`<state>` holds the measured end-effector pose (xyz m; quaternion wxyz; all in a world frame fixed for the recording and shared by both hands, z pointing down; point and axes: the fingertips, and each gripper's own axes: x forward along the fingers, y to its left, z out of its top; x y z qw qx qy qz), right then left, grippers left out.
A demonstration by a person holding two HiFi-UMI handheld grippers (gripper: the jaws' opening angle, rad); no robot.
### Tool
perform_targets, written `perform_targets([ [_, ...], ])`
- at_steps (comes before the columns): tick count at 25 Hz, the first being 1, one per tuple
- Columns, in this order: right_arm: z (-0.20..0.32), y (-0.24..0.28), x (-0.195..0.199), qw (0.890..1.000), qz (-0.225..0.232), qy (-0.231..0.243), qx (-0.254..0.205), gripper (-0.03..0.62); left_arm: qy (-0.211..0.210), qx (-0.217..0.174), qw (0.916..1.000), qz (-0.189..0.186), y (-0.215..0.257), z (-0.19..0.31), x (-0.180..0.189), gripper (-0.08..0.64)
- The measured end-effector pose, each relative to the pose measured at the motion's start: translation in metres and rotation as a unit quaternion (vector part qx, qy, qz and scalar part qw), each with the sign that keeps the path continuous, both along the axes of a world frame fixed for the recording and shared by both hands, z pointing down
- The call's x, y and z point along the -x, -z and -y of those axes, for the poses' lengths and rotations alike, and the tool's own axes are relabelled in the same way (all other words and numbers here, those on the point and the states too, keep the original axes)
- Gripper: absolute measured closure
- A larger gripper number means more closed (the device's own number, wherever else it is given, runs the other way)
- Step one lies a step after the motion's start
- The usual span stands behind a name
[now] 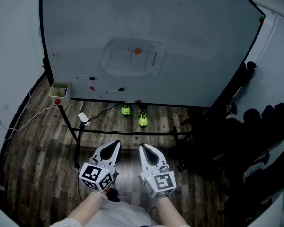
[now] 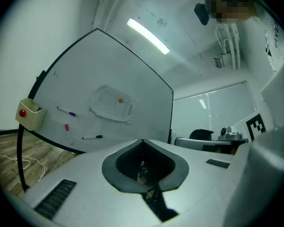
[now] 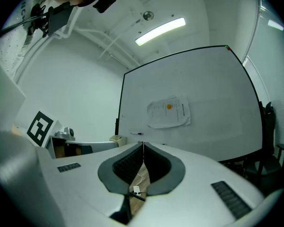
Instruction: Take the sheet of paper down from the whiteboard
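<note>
White printed sheet of paper (image 1: 132, 56) hangs on the large whiteboard (image 1: 199, 41) under a round orange magnet (image 1: 137, 51); left gripper (image 1: 110, 150) and right gripper (image 1: 147, 151) wait well apart from it, jaws together, empty.

You worked over a dark wood-plank floor (image 1: 28, 174). Plain white walls (image 1: 9, 41) enclosed the room. To your right, a group of black office chairs (image 1: 270, 126) stood close together. One long strip light (image 3: 161, 30) was lit on the white ceiling (image 3: 189, 4). In the left gripper view, a glass partition (image 2: 213, 108) stood at the far side of the room and reflected further ceiling lights.
</note>
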<state>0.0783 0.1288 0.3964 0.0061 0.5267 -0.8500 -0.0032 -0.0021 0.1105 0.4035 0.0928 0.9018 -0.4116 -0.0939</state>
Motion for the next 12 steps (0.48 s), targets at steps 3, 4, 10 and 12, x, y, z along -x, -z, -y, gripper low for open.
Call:
perform_targets([
  [3,0.02,0.008,0.0,1.0,0.001,-0.006,-0.003,0.572,0.003,-0.003,1.0,-0.002,-0.001,0.022,-0.002,0.545],
  [4,0.027,0.007,0.001,1.0,0.0,-0.003,-0.005,0.572,0.004,-0.002,1.0,-0.003,-0.001,0.03,-0.002,0.545],
  [10,0.078,-0.002,0.01,1.0,-0.016,0.012,-0.006,0.572,-0.008,-0.002,1.0,0.001,-0.002,0.079,-0.003,0.545],
  [12,0.097,-0.003,0.014,1.0,-0.012,0.018,-0.007,0.572,-0.011,-0.003,0.9999,0.002,0.0,0.098,-0.003,0.545],
])
